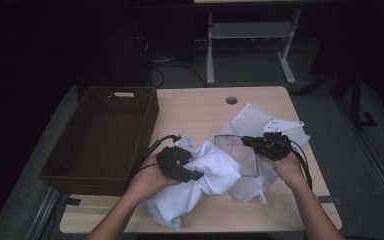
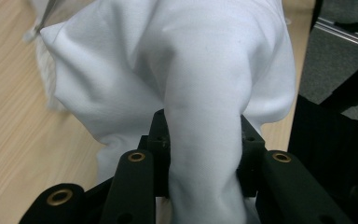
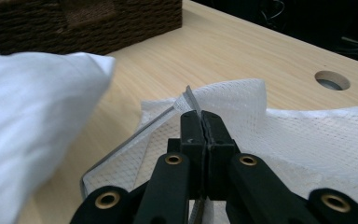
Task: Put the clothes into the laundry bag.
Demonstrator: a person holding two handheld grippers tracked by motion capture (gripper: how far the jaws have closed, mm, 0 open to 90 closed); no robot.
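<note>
White cloth garment, largest item, sits bunched just right of the wicker basket: soft, light, floppy, so grip a thick gathered fold. Left gripper already clamps such a fold. Mesh laundry bag, further right of the basket, is thin and limp; right gripper pinches its zipper edge tight, holding the mouth open.

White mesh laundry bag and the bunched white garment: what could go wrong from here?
1. The right hand-held gripper pinches only the thin zipper edge of the white mesh laundry bag; it may slip and the mouth close.
2. The left hand-held gripper grips a thick fold of the bunched white cotton garment; the hanging rest could snag outside the opening.
</note>
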